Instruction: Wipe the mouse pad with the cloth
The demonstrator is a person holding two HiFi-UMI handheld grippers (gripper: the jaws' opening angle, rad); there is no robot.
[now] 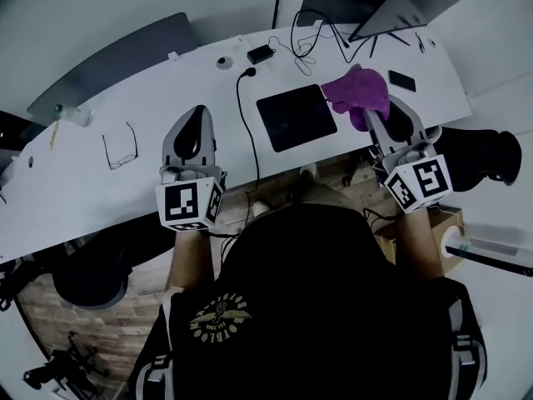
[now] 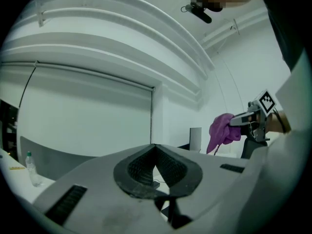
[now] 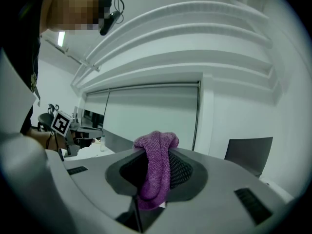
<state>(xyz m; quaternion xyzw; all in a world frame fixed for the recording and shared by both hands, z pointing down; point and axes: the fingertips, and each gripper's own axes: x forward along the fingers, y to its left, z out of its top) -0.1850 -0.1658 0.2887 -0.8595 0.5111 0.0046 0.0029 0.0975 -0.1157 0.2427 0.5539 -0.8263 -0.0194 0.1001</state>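
A black mouse pad (image 1: pixel 296 117) lies flat on the white desk (image 1: pixel 100 177), between my two grippers. My right gripper (image 1: pixel 376 117) is shut on a purple cloth (image 1: pixel 360 91), which bunches above the pad's right edge; in the right gripper view the cloth (image 3: pixel 155 172) hangs pinched between the jaws. My left gripper (image 1: pixel 196 132) hovers over the desk left of the pad, its jaws shut with nothing in them (image 2: pixel 155 147). From the left gripper view the cloth (image 2: pixel 222 131) shows hanging from the other gripper.
A black cable (image 1: pixel 246 132) runs down the desk just left of the pad. Glasses (image 1: pixel 122 150) lie further left. A laptop (image 1: pixel 391 13), a phone (image 1: pixel 401 80) and a charger (image 1: pixel 261 53) sit at the back. A plastic bottle (image 1: pixel 73 115) lies at the far left.
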